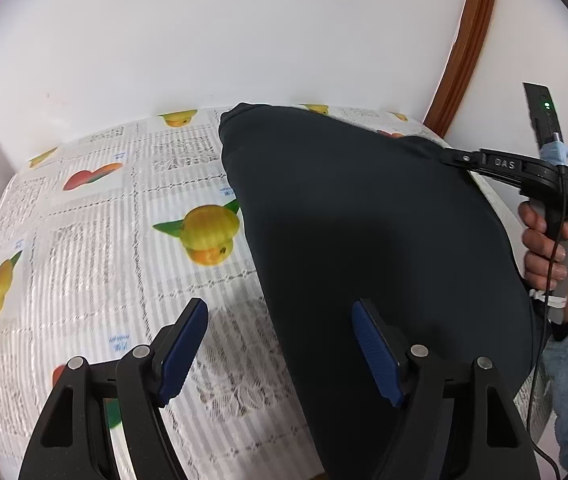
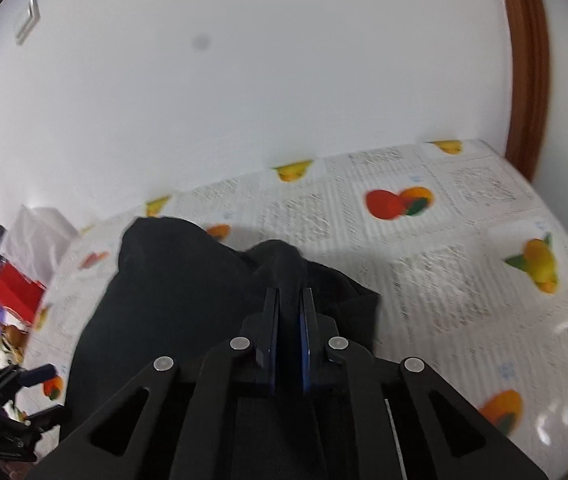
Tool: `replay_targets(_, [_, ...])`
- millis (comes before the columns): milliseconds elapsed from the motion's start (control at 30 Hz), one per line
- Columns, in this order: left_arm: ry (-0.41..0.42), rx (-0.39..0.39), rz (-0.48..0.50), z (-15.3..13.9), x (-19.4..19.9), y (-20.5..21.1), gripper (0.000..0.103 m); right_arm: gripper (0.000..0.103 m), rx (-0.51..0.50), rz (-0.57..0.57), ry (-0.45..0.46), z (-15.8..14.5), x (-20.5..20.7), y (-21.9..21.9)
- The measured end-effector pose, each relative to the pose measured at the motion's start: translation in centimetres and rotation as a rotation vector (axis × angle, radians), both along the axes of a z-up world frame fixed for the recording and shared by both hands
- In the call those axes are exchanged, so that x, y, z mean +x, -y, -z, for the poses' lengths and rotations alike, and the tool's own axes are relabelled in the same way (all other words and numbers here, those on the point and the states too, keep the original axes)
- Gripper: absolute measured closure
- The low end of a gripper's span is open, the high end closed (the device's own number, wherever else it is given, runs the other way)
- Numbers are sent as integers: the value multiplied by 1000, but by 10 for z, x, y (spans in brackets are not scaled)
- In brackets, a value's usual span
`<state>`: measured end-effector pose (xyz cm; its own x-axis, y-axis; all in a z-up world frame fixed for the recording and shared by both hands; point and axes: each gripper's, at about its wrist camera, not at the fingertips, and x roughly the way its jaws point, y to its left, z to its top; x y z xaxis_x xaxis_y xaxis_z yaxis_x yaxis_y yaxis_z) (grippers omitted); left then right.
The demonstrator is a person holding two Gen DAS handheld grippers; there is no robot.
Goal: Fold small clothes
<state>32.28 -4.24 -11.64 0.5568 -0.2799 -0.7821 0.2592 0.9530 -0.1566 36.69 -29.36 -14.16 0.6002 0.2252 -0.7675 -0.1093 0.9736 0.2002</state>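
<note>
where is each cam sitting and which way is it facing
Left wrist: on the left tool, looking down across the fruit-print tablecloth toward the white wall; its open fingers, the person's right hand and sleeve show.
Right wrist: on the right tool, facing the same wall, shut on the dark garment; the left tool shows lower left.
Shared: garment, tablecloth, wall, wooden frame.

The dark garment (image 1: pixel 372 216) is lying spread on the fruit-print tablecloth (image 1: pixel 95 240), plain navy-black and mostly smooth. Its far right edge (image 2: pixel 284 264) is being lifted into a small peak, with folds gathering below it, while the rest is resting flat.
</note>
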Motion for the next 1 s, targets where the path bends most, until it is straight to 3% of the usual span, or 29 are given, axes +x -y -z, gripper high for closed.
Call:
replay_targets(67, [1,0,0,-2,-7,0,31,92,-26,14,13,-6,-10,5])
replay_targets(100, [3,1,-2,-2,-10,0,31,85,-26,10,14,-10,-20,9])
replay_targets(133, [5,1,-3,-3,-15,0,31,69,-20,5,1,-10,-25,13])
replay_targets(200, [5,-6,-3,-4,-22,1,31,51,33,-4,-36,-5,-38,23])
replay_targets(267, [2,-14,-7,-3,-30,1,31,52,70,-7,-59,2,-46,26])
replay_targets(300, [-1,-14,-9,-3,-34,1,31,61,82,-7,-78,8,-48,27])
replay_targets(333, [-3,-11,-12,-2,-38,2,31,88,95,-11,-88,12,-48,26])
replay_targets(367, [-3,-5,-16,-2,-41,2,31,101,130,-42,-96,15,-46,23])
replay_targets(400, [-4,0,-20,-2,-45,1,31,100,145,-65,-86,15,-45,21])
replay_targets(467, [-10,1,-29,-3,-52,-1,31,100,75,-11,-13,6,-48,22])
replay_targets(600, [-3,6,-29,-6,-67,-3,31,94,-2,23,-80,5,-55,19])
replay_targets(667, [-4,3,-24,-5,-73,-2,31,85,-54,26,-50,-2,-71,19])
replay_targets(733, [-4,2,-21,-3,-78,1,31,64,-50,3,-44,-5,-93,22])
replay_targets(767, [-3,0,-18,-2,-81,3,31,63,-37,-7,-45,-5,-102,24])
replay_targets(800, [-2,-1,-16,-2,-83,5,31,63,-28,-15,-42,-3,-112,26])
replay_targets(867, [3,2,-14,-1,-87,10,31,73,-75,-17,-43,9,-123,25])
replay_targets(900, [6,5,-14,-1,-90,12,31,92,-105,-10,-36,13,-127,26])
replay_targets(1000, [20,24,-21,-2,-98,17,31,95,-159,92,-63,21,-137,34])
